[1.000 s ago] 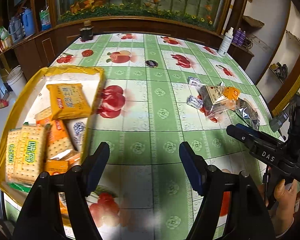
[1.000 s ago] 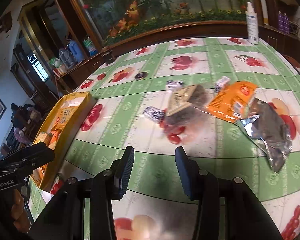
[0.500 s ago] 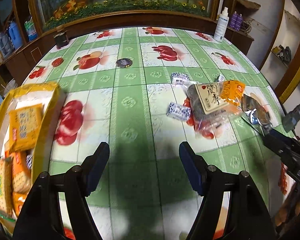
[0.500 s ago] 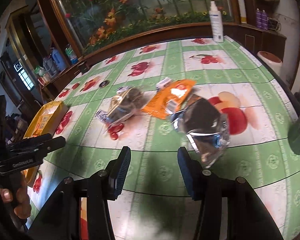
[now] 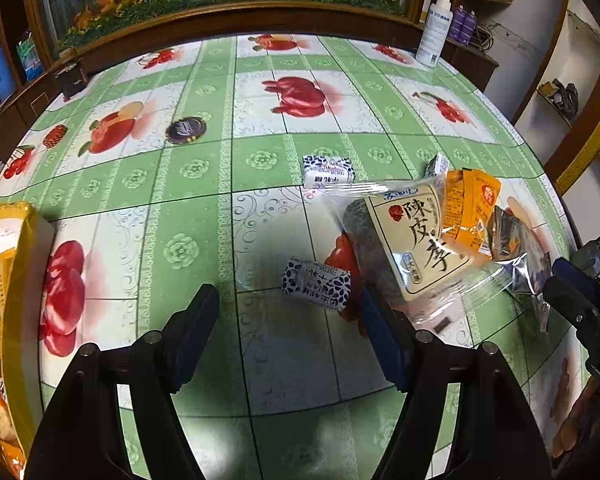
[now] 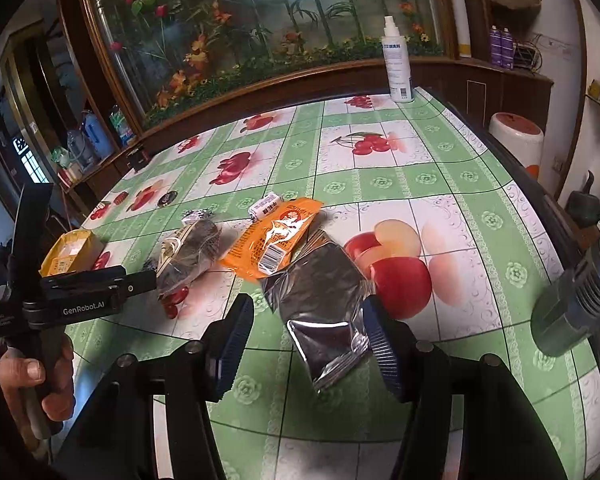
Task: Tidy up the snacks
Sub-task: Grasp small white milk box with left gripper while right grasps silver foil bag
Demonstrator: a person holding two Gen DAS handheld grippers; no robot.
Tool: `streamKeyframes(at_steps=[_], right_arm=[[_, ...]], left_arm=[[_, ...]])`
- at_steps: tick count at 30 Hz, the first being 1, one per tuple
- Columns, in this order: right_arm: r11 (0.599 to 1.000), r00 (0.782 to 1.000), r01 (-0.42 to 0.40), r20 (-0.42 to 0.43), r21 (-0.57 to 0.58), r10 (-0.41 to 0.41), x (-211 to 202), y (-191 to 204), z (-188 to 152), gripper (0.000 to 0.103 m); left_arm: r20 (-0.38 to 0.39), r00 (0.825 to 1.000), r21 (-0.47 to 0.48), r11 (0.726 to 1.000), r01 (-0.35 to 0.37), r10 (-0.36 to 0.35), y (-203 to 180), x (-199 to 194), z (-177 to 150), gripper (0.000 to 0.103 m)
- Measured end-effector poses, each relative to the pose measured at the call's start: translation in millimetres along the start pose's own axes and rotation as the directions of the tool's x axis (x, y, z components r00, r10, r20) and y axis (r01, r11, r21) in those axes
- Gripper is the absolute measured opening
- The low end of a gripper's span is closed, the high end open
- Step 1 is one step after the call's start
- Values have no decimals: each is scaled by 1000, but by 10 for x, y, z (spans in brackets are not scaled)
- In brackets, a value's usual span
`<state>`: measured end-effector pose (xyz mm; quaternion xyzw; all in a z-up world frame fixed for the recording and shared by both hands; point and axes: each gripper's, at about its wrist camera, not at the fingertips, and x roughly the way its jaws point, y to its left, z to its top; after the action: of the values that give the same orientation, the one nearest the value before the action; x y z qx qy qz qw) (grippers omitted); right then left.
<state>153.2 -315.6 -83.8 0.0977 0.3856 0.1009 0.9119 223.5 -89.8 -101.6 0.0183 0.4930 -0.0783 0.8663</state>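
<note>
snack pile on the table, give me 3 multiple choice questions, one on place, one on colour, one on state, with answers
1. What lies between the right gripper fingers?
A. silver pouch
B. spray bottle
C. yellow tray

2. What colour is the packet overlapping the silver pouch?
A. blue
B. orange
C. pink

3. How is the left gripper?
A. clamped on a candy
B. open, holding nothing
C. clamped on the tray

Answers: 1 A, the pouch sits between the opening jaws, which are not pressing it. 2 B, plainly orange. 3 B, jaws apart, the patterned candy ahead of them.
</note>
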Motion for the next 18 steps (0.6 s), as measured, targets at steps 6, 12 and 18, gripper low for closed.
streamKeyframes(at_steps=[6,12,18], right_arm=[[995,999,31,-5,-90,-32,182,76,113,73],[989,997,28,-66,-145,-38,424,99,195,76],[977,992,40,-108,-209,-64,486,217,78,69]], left_arm=[[39,999,44,999,-26,24,-65,52,2,77],[71,997,67,998,-17,13,-45,-19,-37,41],[76,997,73,997,2,-7,52,-106,-163,29]])
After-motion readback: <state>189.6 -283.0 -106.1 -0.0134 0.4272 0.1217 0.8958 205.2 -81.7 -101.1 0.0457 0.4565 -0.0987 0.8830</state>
